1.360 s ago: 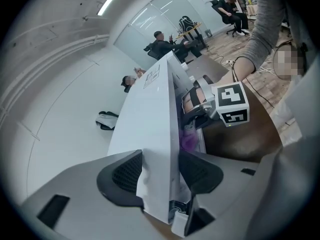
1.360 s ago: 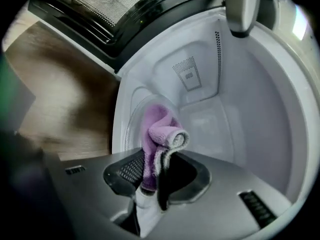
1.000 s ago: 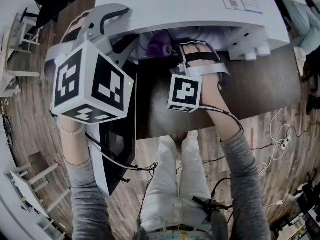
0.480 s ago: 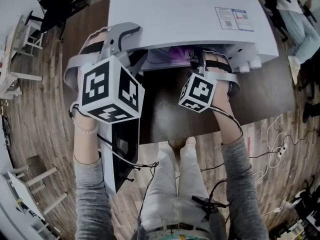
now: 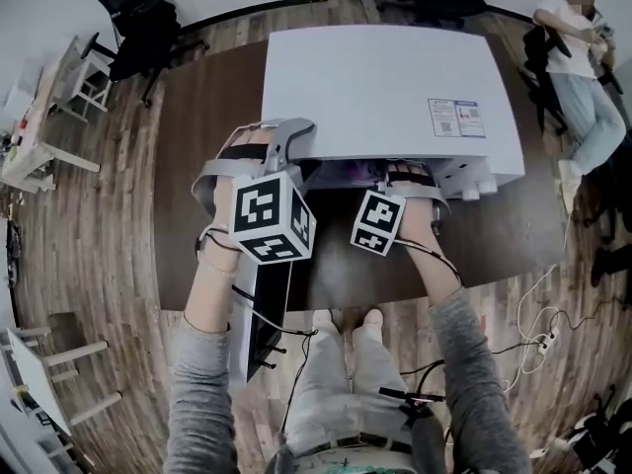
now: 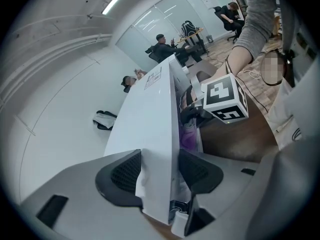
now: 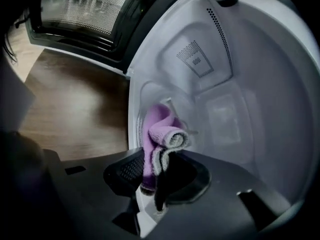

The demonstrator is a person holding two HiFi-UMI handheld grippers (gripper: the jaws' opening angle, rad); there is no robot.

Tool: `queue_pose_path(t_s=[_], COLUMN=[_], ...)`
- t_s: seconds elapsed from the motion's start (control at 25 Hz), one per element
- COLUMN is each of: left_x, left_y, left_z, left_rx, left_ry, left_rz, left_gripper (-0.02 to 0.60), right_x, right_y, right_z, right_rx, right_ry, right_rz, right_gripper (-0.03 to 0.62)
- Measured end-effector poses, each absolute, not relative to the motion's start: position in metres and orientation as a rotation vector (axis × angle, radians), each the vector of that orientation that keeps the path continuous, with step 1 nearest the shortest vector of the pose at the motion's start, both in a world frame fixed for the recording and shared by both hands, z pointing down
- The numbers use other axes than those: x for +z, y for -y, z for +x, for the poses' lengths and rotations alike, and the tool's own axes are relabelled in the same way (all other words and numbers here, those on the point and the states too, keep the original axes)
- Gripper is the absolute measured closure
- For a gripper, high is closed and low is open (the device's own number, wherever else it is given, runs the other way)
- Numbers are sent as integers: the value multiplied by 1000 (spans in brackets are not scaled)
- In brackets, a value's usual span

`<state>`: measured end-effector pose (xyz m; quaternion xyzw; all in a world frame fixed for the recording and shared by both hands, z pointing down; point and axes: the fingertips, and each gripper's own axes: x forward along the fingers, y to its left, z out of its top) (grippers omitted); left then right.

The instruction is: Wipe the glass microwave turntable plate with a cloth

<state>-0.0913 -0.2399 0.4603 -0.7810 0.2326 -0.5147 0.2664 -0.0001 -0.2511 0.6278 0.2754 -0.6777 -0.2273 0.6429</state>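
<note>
My right gripper [image 7: 155, 170] is inside the open white microwave [image 5: 385, 87], shut on a folded purple cloth [image 7: 161, 130]. The cloth's free end lies against a faint curved rim low in the cavity, which looks like the glass turntable plate [image 7: 135, 126]. From the head view only a sliver of the purple cloth [image 5: 357, 173] shows under the oven's top, behind the right marker cube [image 5: 378, 222]. My left gripper [image 6: 160, 174] sits at the oven's front left corner, its pads closed on either side of the white casing edge [image 6: 157, 149].
The microwave door [image 5: 259, 309] hangs open at the left, over the edge of the dark brown table [image 5: 217, 97]. Cables trail along the wooden floor [image 5: 99, 225]. A person [image 5: 573, 47] sits at the far right, and office chairs [image 5: 138, 18] stand behind the table.
The head camera has drawn back, so the microwave and both grippers look smaller. Both grippers stay at the oven's front; the purple cloth sits further under the top.
</note>
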Motion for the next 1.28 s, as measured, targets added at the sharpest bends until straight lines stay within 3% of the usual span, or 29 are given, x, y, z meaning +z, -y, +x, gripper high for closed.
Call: queue_pose_path(t_s=[0.44,0.48,0.64,0.76,0.92,1.08,1.28], left_x=[439,422,365,404,487,523,556], left_y=[229,220,156,123,126,154,195], left_z=[-90,-88,-70,-56,-62,-79,-84], left_rx=[-1349,-1289,-960,-837,-927,-957,-853], left_ry=[-732,-785,-1061,-1290,-1465,-1580,-1737], left_rz=[-2020,-2053,-2402,-2654,-2778,-2698,-2801], left_gripper=[342,394,477,494,495,495,540], right_x=[628,627,624,622,619,620,618], right_y=[247,246,240,239,240,238,239], right_z=[-10,-10,-11,-10,-9,-10,-10], right_rx=[-534,-535,-508,-493,-452,-414,-362], right_ry=[1641,1659,1755,1786,1834,1865,1899], right_rz=[585,582,610,612,610,616,702], right_gripper=[476,476,477,477,477,477,477])
